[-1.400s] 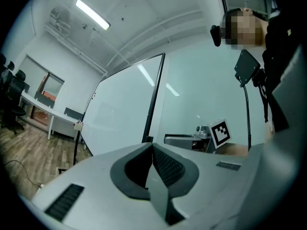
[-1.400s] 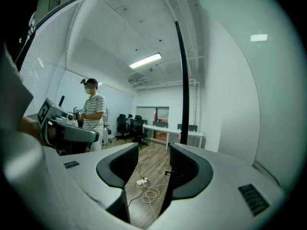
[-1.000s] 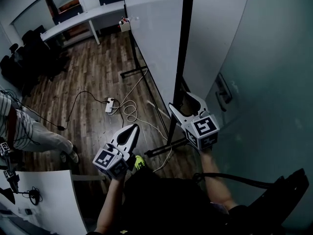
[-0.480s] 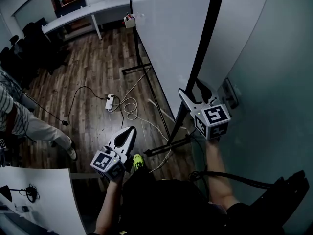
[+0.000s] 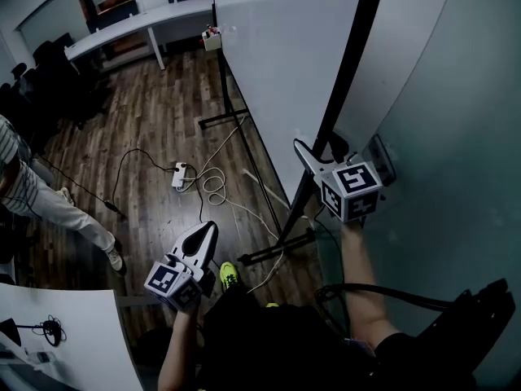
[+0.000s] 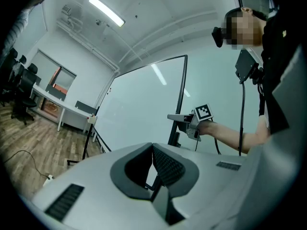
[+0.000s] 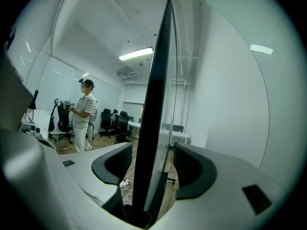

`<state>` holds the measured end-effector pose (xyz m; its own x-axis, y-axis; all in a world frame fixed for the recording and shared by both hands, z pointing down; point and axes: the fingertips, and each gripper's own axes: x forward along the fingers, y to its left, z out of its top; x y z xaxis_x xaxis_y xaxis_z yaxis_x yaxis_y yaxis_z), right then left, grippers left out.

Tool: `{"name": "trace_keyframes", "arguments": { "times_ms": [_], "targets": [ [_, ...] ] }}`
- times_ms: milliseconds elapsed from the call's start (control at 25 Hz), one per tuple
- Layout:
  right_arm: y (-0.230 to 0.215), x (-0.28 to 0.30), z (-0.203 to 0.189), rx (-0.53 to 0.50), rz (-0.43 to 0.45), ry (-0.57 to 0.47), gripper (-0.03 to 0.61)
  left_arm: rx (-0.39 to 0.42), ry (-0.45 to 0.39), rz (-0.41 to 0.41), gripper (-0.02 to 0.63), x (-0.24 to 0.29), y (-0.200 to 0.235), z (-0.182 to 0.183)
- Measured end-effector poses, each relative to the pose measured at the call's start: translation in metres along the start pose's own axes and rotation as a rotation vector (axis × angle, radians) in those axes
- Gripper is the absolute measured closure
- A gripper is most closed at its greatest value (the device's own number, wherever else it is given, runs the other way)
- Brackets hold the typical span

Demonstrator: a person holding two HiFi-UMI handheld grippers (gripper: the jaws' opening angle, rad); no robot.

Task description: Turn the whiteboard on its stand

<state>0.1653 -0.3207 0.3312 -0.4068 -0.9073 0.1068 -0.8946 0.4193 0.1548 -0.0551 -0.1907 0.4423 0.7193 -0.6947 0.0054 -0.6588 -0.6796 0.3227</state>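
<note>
The whiteboard (image 5: 277,63) stands upright on a black stand (image 5: 277,247), seen nearly edge-on, with its black side frame (image 5: 346,80) toward me. My right gripper (image 5: 317,155) is open and straddles that frame. In the right gripper view the black frame (image 7: 156,109) runs up between the two pads of the right gripper (image 7: 151,171), with a narrow gap on each side. My left gripper (image 5: 207,228) hangs low over the floor, shut and holding nothing. In the left gripper view its tips (image 6: 152,150) meet, with the whiteboard (image 6: 139,109) beyond.
A grey wall (image 5: 456,137) stands close behind the board on the right. A power strip (image 5: 179,174) and loose white cables lie on the wood floor by the stand. A person in a striped shirt (image 5: 41,202) stands at left. A long desk (image 5: 138,27) runs along the back.
My right gripper has risen and moved forward along the board's black edge frame. My left gripper has dropped lower and nearer to me, still shut.
</note>
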Motion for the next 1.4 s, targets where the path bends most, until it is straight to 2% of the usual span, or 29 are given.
{"name": "trace_keyframes", "arguments": {
  "times_ms": [360,520,680,1400],
  "targets": [
    [-0.002,0.019,0.001,-0.031,0.005,0.031,0.388,-0.014,0.023,-0.018,0.62,-0.002,0.009,-0.009],
    [-0.005,0.027,-0.002,-0.084,-0.027,0.055,0.435,-0.03,0.026,-0.017,0.62,-0.003,0.008,-0.008],
    [-0.007,0.029,-0.004,-0.082,-0.037,0.05,0.469,-0.044,0.033,-0.008,0.62,-0.006,0.013,-0.013],
    [-0.016,0.034,-0.001,-0.038,-0.092,0.014,0.512,-0.086,0.049,-0.002,0.62,-0.009,0.01,-0.032]
  ]
}}
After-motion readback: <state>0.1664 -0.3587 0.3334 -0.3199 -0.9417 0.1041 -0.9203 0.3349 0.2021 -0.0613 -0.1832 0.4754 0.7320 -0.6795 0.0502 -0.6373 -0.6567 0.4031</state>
